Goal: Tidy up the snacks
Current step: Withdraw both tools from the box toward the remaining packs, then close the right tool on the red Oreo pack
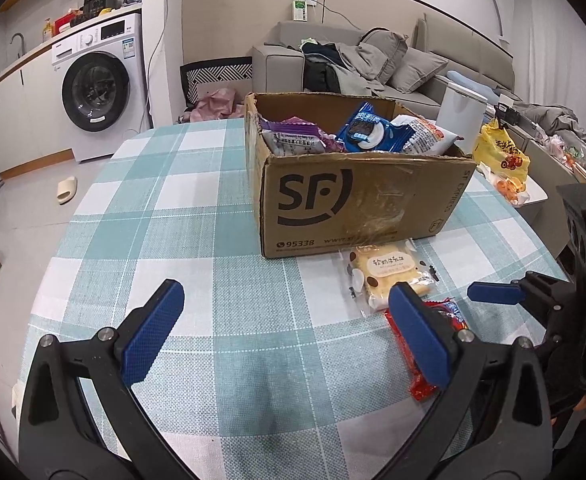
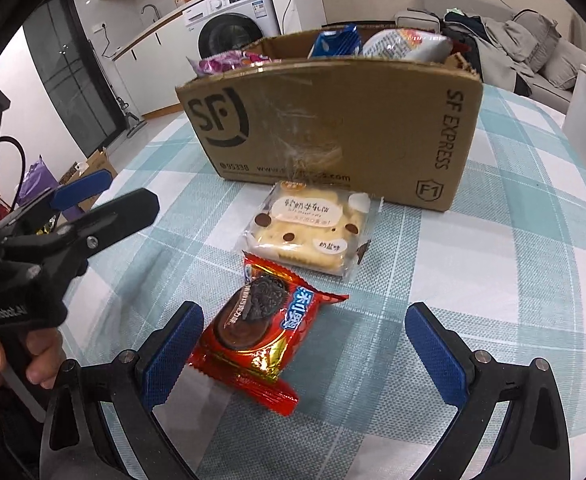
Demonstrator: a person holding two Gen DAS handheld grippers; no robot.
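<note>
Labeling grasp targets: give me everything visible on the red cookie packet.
The red packet is a glossy foil pillow pack with crimped ends, printed with a dark sandwich cookie and a blue logo. Sealed, it lies flat on the checked tablecloth, long axis angled toward the box. Its far end reaches the pale cake packet. It sits between the open right gripper fingers, untouched.

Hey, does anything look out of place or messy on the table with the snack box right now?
Two snacks lie outside the brown cardboard box: a clear-wrapped pale cracker pack against its front wall and a red chocolate-biscuit packet just nearer, on the checked tablecloth. The box's front carries wrinkled old tape. Nothing is spilled.
</note>
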